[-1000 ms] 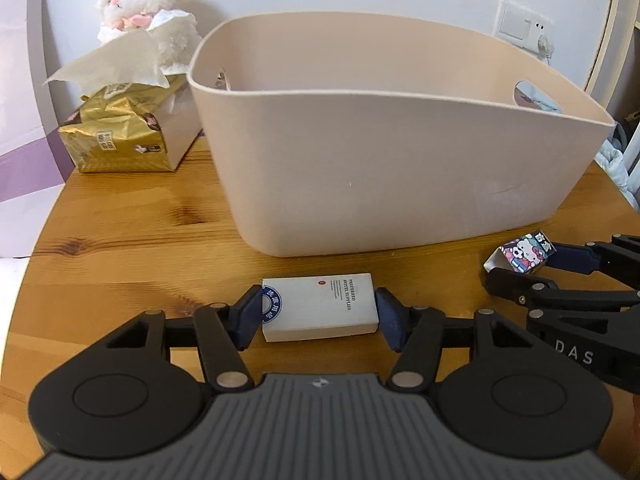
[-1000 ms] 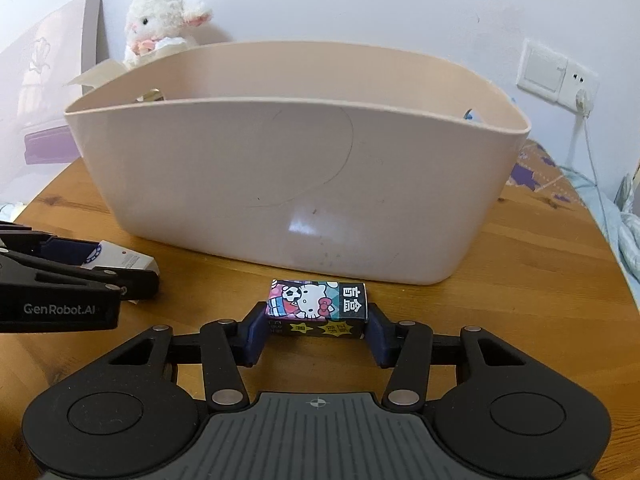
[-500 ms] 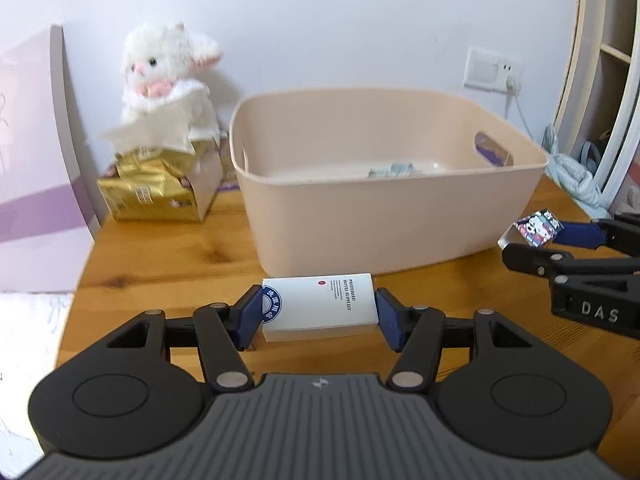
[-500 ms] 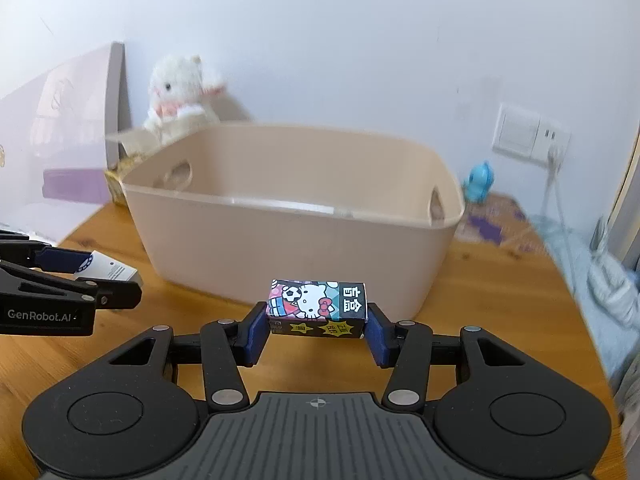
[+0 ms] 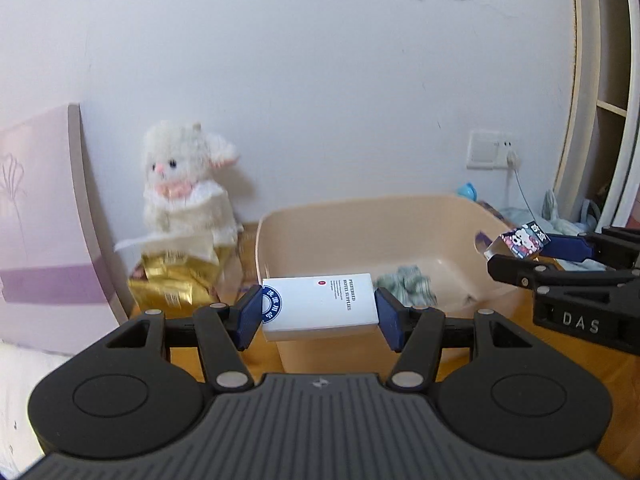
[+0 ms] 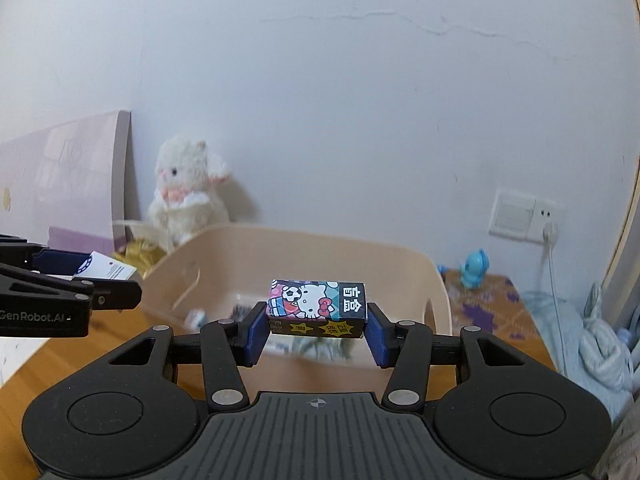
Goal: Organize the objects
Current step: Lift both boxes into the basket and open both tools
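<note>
My left gripper (image 5: 318, 312) is shut on a white box with a blue round logo (image 5: 320, 306), held in the air above the near left rim of the beige plastic bin (image 5: 360, 210). In the right wrist view my right gripper (image 6: 317, 330) is shut on a small cartoon-cat box (image 6: 318, 306), raised over the same beige bin (image 6: 320, 240). That cartoon-cat box (image 5: 524, 240) also shows at the right of the left wrist view, and the white box (image 6: 106, 270) at the left of the right wrist view. Crumpled cloth (image 5: 404, 284) lies inside the bin.
A white plush lamb (image 5: 186, 184) sits behind a gold tissue pack (image 5: 176, 284) at the bin's left, on the wooden table (image 5: 600, 364). A pink panel (image 5: 44, 216) leans on the wall. A blue toy (image 6: 474, 266), a wall socket (image 6: 522, 216) and bedding (image 6: 592, 340) lie right.
Both grippers have risen from table level with their boxes still held. The bin's inside has come into view below them.
</note>
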Demonstrator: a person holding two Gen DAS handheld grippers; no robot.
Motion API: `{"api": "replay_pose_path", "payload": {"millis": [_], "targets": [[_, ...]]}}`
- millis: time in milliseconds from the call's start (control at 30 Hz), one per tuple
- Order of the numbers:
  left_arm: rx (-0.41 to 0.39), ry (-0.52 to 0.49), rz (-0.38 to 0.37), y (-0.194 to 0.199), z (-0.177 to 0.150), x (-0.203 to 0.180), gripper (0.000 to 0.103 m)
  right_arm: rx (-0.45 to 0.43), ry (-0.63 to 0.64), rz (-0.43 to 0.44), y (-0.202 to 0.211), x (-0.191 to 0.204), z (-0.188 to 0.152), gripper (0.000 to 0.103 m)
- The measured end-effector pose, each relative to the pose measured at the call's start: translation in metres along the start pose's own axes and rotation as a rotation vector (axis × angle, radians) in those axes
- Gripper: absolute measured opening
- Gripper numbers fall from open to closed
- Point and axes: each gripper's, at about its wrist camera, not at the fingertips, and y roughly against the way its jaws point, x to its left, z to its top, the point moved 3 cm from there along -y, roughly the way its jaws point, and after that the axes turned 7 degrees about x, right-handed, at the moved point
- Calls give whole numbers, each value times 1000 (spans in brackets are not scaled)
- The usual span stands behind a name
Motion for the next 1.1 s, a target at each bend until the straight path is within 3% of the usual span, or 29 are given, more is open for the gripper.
{"api": "replay_pose_path", "payload": {"millis": [267, 467, 800, 1100], "targets": [[-43, -24, 47, -28, 42, -10, 61, -31, -23, -34, -20, 0, 28, 47], [-14, -74, 73, -59, 57, -14, 61, 6, -59, -61, -48, -6, 33, 47], [124, -81, 85, -121, 43, -19, 61, 135, -32, -91, -104, -9, 17, 47], [253, -119, 101, -148, 27, -30, 62, 297, -28, -84, -136, -18, -10, 48]]}}
